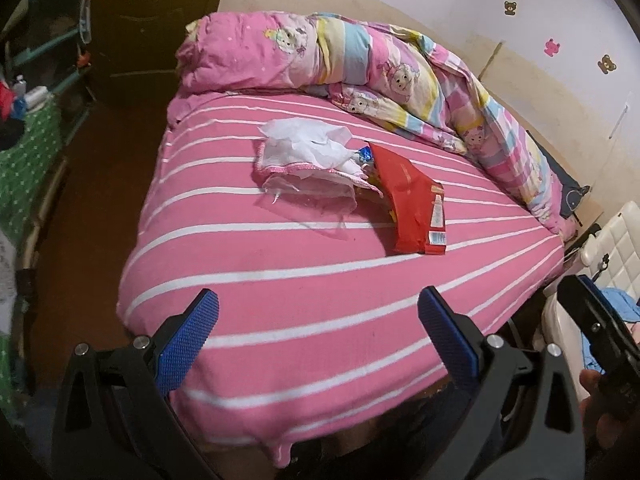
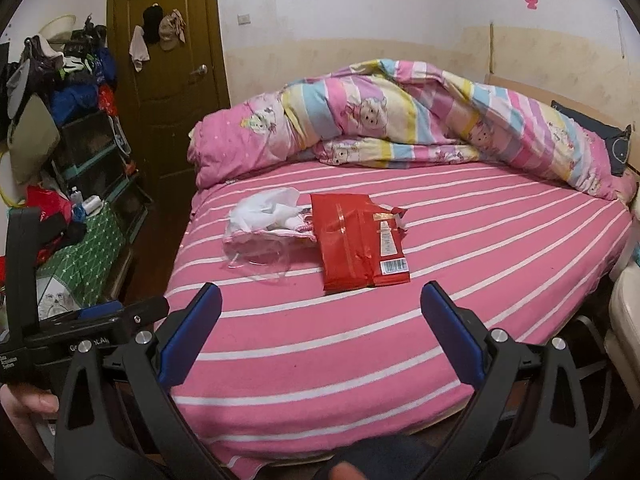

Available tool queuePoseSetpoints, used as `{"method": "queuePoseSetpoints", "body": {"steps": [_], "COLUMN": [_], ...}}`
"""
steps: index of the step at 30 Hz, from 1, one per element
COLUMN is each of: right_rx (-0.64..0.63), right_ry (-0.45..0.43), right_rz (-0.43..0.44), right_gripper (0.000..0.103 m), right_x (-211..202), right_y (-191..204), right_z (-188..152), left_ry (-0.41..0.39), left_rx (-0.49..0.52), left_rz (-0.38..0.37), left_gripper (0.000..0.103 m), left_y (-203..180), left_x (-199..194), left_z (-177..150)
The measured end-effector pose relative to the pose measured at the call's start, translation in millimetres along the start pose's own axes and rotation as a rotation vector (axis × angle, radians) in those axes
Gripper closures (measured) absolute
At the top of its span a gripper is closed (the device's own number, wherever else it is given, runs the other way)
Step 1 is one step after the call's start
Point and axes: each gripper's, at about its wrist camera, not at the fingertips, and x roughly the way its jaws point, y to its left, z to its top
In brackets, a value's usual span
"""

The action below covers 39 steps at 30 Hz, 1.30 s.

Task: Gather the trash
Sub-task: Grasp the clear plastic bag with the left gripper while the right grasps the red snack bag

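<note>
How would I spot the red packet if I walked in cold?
Find the bed with the pink, white-striped sheet. Near its middle sits a small heap of litter. The red packet is the flat, glossy wrapper with a barcode, beside the crumpled white tissues and clear plastic.

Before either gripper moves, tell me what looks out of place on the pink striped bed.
Litter lies mid-mattress on the pink striped sheet: a flattened red snack wrapper, torn open at its far end, overlapping a heap of crumpled white tissue and a clear plastic bag. The patterned quilt is bunched against the wall.
</note>
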Motion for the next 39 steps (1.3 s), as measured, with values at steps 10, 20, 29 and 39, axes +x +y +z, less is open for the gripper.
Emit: {"method": "queuePoseSetpoints", "body": {"steps": [10,20,29,39], "right_rx": [-0.021,-0.075,-0.084,-0.113], "right_ry": [0.092,0.151,0.19,0.242], "right_rz": [-0.017,-0.064,-0.102,-0.128], "right_gripper": [0.005,0.005,0.005,0.041], "right_x": [96.8,175.2,218.9,256.3], "right_y": [-10.6,-5.8,-11.0,-8.8], "right_z": [7.1,13.6,8.0,3.4], "left_ry": [0.051,0.157,0.216,0.198], "left_rx": [-0.013,-0.135,-0.237,-0.205], "left_rz": [-0.022,-0.105,-0.117,-0.035], "left_gripper": [0.006,0.007,0.021,0.04], "left_y": [19.9,40.0,54.2,46.0], "left_x": [89.0,151.9,193.3,208.9], "left_z": [28.1,52.8,70.0,80.3]}}
